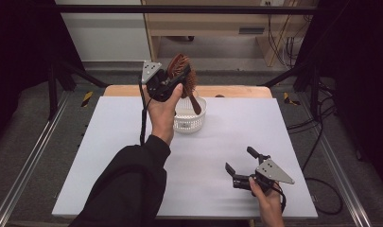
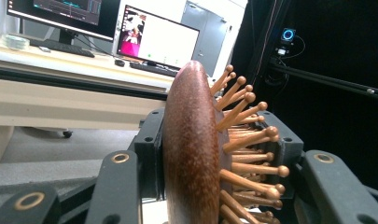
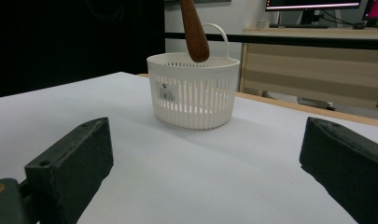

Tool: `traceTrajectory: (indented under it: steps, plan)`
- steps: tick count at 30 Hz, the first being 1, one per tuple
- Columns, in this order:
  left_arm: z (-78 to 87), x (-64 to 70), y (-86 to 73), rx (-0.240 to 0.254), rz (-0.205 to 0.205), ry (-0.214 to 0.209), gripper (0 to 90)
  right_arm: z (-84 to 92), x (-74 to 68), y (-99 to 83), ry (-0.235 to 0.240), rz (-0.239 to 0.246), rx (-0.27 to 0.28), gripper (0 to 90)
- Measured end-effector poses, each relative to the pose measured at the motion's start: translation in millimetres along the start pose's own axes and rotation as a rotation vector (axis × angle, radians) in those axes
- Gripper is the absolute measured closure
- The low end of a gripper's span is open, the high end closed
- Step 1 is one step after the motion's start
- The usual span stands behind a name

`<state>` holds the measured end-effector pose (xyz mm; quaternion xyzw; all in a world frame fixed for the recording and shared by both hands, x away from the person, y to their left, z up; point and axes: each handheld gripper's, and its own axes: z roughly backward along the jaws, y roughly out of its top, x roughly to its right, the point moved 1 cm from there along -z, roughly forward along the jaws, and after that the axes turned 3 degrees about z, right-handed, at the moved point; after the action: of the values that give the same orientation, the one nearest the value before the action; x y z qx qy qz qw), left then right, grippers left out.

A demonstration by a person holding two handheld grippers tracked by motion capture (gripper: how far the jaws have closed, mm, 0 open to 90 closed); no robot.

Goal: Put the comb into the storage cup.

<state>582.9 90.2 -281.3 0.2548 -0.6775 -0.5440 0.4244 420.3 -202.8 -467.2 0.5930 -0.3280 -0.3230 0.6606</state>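
Above the white basket — brush handle tip, clamped in left claw.

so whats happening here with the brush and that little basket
A person holds a tool in each hand. The left tool is shut on the head of a wooden hairbrush, lifted with its handle hanging over the white basket on the table. The right tool rests near the table's front, jaws open and empty, facing the basket.
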Motion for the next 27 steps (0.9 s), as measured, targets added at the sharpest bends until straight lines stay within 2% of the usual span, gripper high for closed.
traceTrajectory:
  steps: [4, 9, 14, 17, 27]
  plan:
    - [-5.3, -4.0, -3.7, 0.0, 0.014, 0.014, 50.1, -0.1, -0.4, 0.1, -0.002, -0.001, -0.01, 2.7]
    - [-11.8, -6.6, -7.3, 0.001, 0.014, 0.017, 50.1, -0.9, -1.8, -0.4, 0.005, 0.005, -0.015, 2.7]
    - [-21.3, -7.5, -14.7, -0.023, -0.003, 0.019, 50.1, -0.7, -1.5, -0.3, 0.007, 0.003, -0.015, 2.7]
    - [-25.7, -7.4, -19.6, -0.039, -0.027, 0.025, 50.0, -0.3, -1.2, 0.0, 0.0, 0.005, -0.01, 2.7]
    - [-34.2, -12.3, -30.7, -0.069, -0.028, 0.033, 50.0, 0.2, -0.3, 0.3, -0.007, 0.007, -0.007, 2.3]
